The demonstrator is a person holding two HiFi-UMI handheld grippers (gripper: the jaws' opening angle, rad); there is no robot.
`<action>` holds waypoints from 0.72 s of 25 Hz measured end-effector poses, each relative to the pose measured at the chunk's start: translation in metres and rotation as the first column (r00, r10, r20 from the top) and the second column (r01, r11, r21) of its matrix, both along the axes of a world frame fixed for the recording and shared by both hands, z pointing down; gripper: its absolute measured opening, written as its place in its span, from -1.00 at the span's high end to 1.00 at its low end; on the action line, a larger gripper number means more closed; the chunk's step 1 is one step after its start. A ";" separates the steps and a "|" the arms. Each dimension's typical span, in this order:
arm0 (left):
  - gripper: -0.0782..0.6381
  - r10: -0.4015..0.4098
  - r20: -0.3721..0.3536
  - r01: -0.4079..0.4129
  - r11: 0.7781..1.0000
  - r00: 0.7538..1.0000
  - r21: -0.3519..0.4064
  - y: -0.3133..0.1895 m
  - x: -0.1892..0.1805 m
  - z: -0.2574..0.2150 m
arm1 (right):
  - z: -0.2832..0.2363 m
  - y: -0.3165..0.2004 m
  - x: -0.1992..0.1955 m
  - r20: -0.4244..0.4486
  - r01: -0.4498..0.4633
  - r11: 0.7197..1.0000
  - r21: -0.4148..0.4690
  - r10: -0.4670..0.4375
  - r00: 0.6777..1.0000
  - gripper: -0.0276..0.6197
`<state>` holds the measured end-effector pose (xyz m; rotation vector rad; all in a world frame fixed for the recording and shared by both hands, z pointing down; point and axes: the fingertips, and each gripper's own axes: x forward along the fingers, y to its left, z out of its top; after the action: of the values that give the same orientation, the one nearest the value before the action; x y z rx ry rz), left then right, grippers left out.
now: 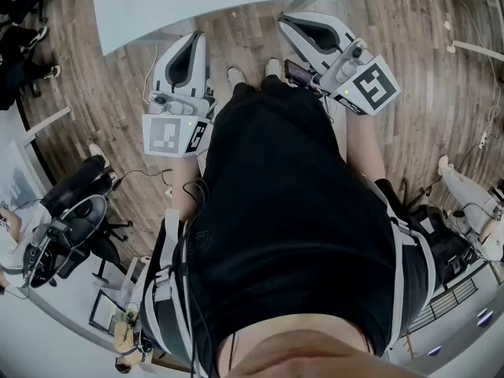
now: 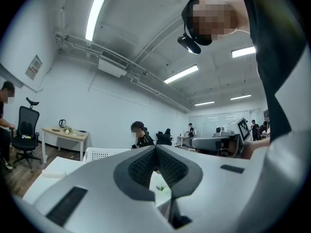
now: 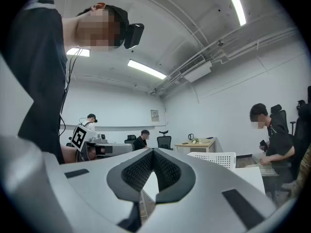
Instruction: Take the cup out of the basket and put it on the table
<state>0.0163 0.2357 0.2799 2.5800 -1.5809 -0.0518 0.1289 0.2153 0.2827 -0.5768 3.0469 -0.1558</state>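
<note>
Fingers (image 2: 141, 166) of left gripper (image 2: 155, 148) and right gripper (image 3: 152, 150) are clenched, empty. White perforated plastic basket (image 3: 218, 158) on the pale table (image 1: 197, 6) shows no cup, likely inside; reaching in shut could topple it.

Right gripper (image 3: 152, 150) closed, empty

Left gripper (image 1: 194, 39), right gripper (image 1: 287, 20): level, closed, empty.
</note>
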 end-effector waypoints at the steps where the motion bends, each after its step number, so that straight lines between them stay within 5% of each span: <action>1: 0.73 0.003 0.001 -0.003 1.000 1.000 -0.001 0.000 0.003 0.001 | 0.001 0.000 0.001 -0.002 0.003 1.000 -0.002 -0.003 1.000 0.86; 18: 0.72 0.006 0.005 -0.006 0.999 1.000 -0.037 -0.025 0.040 0.015 | 0.017 -0.032 0.026 0.002 0.005 0.998 -0.057 -0.005 1.000 0.86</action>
<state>0.0567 0.2108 0.2945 2.5589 -1.5606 -0.0153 0.1545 0.1832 0.2994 -0.5717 3.0513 -0.2448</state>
